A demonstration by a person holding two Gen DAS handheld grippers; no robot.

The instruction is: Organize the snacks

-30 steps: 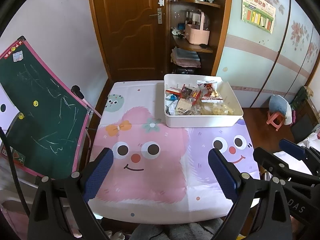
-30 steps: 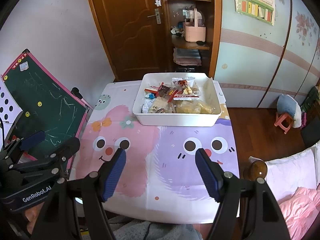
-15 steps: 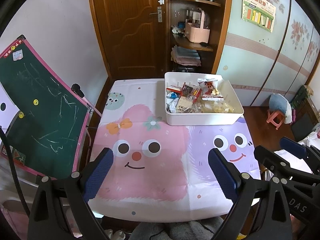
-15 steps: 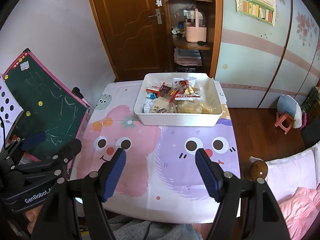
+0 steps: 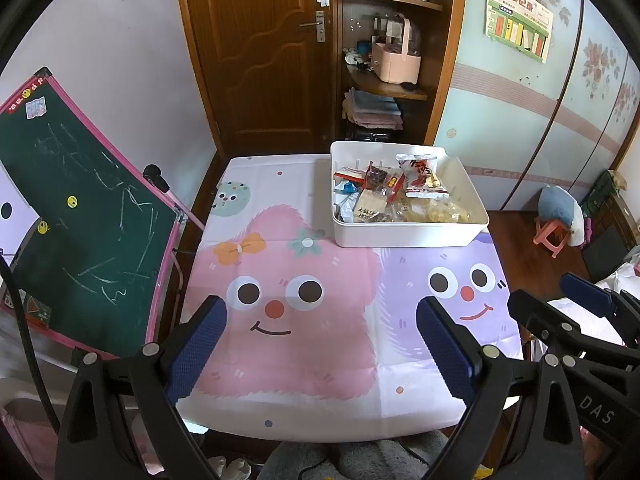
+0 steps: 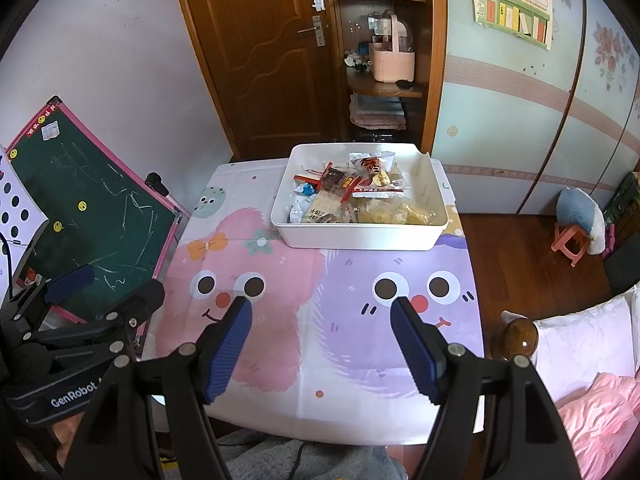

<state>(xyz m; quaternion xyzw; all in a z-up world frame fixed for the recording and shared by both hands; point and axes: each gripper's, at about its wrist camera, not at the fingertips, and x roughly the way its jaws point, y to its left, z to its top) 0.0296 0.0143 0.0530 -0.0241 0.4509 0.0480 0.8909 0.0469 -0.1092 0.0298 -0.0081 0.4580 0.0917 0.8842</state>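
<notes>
Here, going from the left, a green chalkboard (image 5: 80, 216) in a pink frame is leaning beside the table (image 5: 280, 408), its face marked with chalk scribbles and small yellow stickers. Next to it, the left gripper (image 5: 320, 344) is hovering above the near part of the table with its blue-padded fingers (image 5: 198, 344) standing wide apart and gripping nothing; below it, the pink cartoon face on the tablecloth (image 5: 320, 360) is showing between them. Further right, the right gripper (image 6: 320, 348) is hanging over the seam between the pink and purple cartoon figures, its jaws likewise spread and empty. Both tools are sitting well short of the white bin (image 6: 360, 240), which is resting at the far right part of the table, close to the far edge. Inside the bin, the snacks (image 6: 344, 196) are lying heaped together: red-and-white packets, a tan wrapped bar and clear bags of yellowish pieces. Behind the table, a brown door (image 5: 260, 52) is standing closed, and to its right wooden shelves (image 5: 384, 88) are holding a pink caddy (image 5: 396, 60).
</notes>
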